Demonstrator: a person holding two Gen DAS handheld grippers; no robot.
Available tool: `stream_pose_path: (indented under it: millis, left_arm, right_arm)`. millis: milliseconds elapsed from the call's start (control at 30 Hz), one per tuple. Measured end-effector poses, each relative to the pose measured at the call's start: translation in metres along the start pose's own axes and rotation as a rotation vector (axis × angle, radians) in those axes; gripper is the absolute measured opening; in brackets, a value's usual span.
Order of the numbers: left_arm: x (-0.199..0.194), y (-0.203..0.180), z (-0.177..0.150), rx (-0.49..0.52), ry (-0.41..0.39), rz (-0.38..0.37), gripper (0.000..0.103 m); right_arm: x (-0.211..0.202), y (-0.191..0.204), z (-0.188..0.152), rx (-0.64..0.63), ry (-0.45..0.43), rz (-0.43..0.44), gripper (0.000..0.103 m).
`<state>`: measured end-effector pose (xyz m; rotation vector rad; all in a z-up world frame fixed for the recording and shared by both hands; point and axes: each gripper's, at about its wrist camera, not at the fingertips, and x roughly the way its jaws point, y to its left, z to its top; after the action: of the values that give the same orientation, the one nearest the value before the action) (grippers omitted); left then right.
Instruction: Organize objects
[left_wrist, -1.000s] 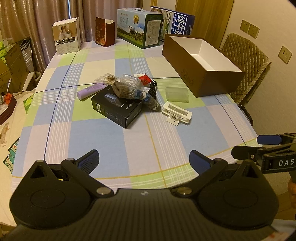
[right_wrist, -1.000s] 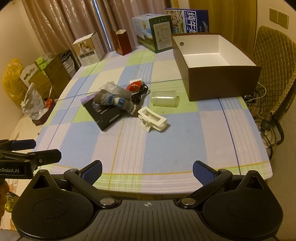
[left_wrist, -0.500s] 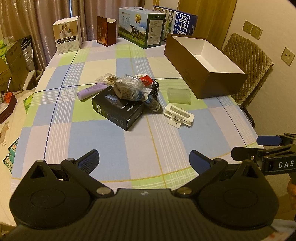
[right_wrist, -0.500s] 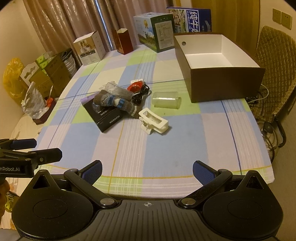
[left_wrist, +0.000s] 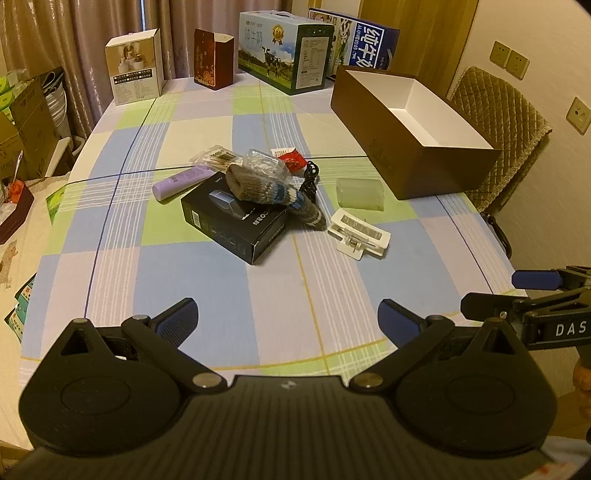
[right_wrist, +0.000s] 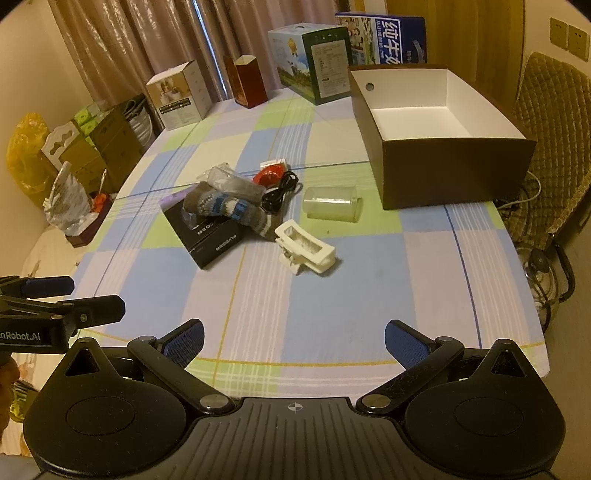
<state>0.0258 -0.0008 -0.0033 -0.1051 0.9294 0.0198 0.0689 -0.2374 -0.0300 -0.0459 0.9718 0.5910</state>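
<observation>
Left wrist view shows the checked tablecloth-covered table (left_wrist: 229, 284) spreading out ahead of both grippers. Beyond the fingers and off to their right stands the brown open box (left_wrist: 413, 147), white inside and with nothing in it that shows. Along the far edge, well past the fingers, stand the milk cartons (left_wrist: 284, 55), a dark red box (left_wrist: 213, 59) and a small white box (left_wrist: 135, 66).

Straight ahead of the left gripper (left_wrist: 288, 317), in mid-table, lies the clutter. A black product box (left_wrist: 232, 227) lies nearest the fingertips, with a knitted sock (left_wrist: 266, 192) draped across its far corner. A purple tube (left_wrist: 181, 182) lies just beyond the box to the left, a clear plastic packet (left_wrist: 264, 164) behind the sock, and a red packet (left_wrist: 291, 159) and black cable (left_wrist: 309, 179) just right of it. A translucent cup (left_wrist: 360, 194) lies on its side between the pile and the brown box; a white clip (left_wrist: 360, 234) rests just in front of it, ahead of the right finger.

Both grippers hover at the near table edge, well short of everything. The left gripper's fingers are spread wide and hold nothing; the right gripper (right_wrist: 293, 339) is likewise spread wide and unloaded.
</observation>
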Motion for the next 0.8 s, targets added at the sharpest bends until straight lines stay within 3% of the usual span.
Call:
stream_pose_path:
  millis: [800]
  left_arm:
    - [0.024,0.004,0.021,-0.027,0.026,0.027,0.102]
  right_arm:
    - [0.028,-0.008,0.028,-0.041,-0.001,0.044,0.101]
